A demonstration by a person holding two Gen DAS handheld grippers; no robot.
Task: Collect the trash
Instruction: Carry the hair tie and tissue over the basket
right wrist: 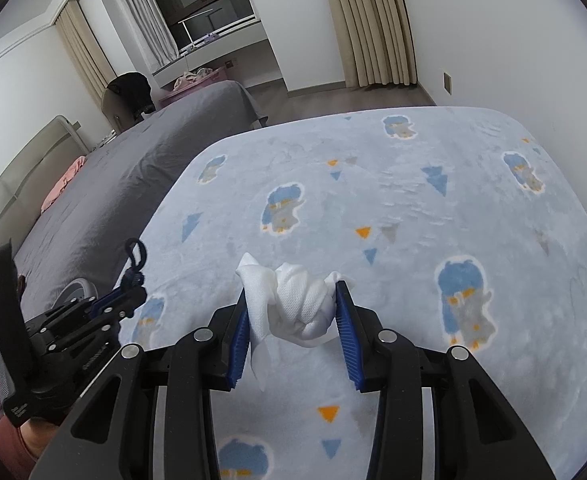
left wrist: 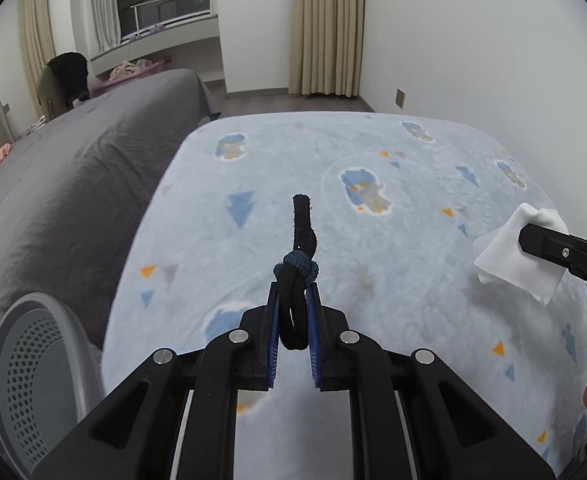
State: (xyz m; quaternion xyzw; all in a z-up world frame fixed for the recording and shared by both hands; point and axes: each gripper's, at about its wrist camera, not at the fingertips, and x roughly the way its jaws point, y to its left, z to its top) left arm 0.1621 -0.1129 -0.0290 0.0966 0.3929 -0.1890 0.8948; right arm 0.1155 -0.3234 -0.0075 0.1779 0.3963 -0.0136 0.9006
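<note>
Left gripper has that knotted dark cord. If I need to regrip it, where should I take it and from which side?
Regrip the dark cord just below its bluish knot, coming in from below as the left gripper does now. The knot probably stops slipping; the loose end above looks floppy.

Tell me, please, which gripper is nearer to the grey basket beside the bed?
Left. The left gripper, shut on a black band, hangs just right of the basket; the right gripper, holding a tissue, is further right over the blanket.

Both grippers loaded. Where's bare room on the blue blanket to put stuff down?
Most of the blue blanket is bare, from the grippers out to its far edge. Tight near left: the grey basket sits against the grey bed.
</note>
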